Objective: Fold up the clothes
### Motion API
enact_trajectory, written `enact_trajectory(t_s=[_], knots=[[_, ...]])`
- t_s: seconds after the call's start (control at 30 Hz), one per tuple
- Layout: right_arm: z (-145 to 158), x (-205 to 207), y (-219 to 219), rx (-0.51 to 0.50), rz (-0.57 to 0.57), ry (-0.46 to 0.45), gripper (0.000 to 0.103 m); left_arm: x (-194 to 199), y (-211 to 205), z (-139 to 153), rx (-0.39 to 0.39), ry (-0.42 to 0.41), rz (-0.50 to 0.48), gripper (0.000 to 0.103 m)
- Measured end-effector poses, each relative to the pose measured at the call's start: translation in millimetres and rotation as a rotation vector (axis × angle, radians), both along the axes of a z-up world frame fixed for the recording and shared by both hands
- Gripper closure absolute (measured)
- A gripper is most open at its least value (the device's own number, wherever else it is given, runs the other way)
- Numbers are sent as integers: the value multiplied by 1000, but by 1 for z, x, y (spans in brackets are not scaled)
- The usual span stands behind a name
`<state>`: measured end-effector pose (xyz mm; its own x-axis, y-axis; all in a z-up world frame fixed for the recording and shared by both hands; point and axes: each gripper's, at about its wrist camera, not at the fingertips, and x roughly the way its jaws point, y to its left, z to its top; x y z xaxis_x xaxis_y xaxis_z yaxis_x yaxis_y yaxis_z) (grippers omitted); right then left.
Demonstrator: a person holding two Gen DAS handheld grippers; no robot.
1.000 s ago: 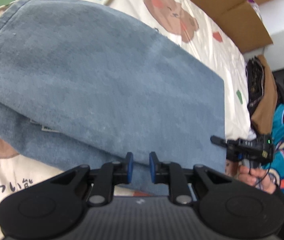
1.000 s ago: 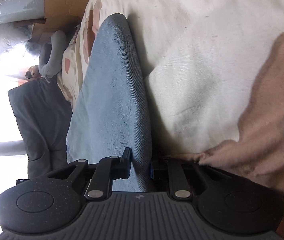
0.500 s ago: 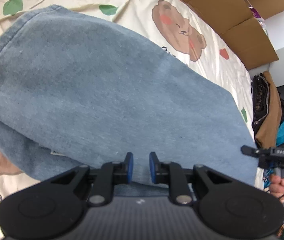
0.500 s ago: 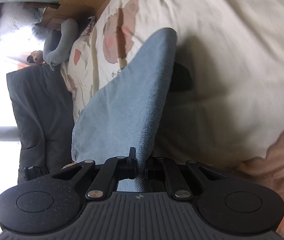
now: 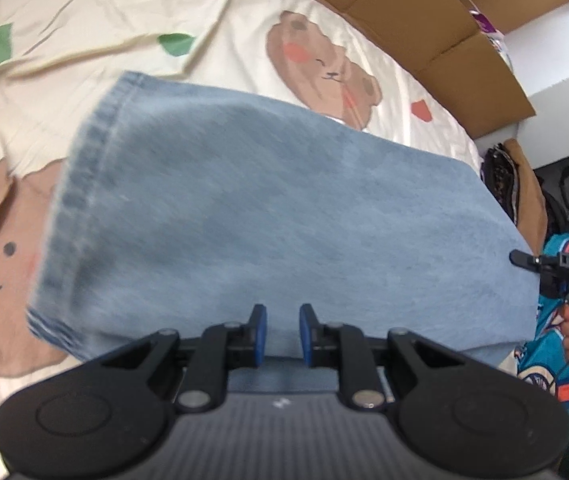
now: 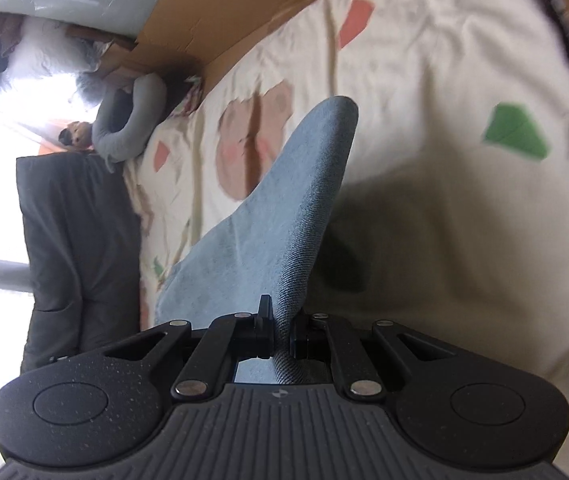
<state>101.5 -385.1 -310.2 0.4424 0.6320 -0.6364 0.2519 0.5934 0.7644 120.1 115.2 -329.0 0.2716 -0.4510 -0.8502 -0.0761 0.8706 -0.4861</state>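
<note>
Two tools carry one denim garment above the bed, mid-fold.

Right tool (image 6: 282, 334) is clamped tight on a folded edge of the denim garment (image 5: 284, 216); left tool (image 5: 280, 334) stands narrowly apart with the cloth's near edge between its pads, though whether it truly grips is unclear. Held clear of the bear-print sheet (image 5: 84, 32), the cloth likely needs laying flat with edges matched. Its underside, waistband and overall length are hidden; motion blurs the hem.
</note>
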Motion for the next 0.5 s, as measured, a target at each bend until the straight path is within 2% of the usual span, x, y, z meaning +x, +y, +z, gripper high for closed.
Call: enact_trajectory(t_s=[0.23, 0.5], knots=[[-25, -17, -43, -21, -47, 60, 98, 17, -32, -2, -14, -12, -88, 85], [-77, -23, -58, 68, -48, 116, 95, 41, -72, -11, -9, -4, -214, 85]])
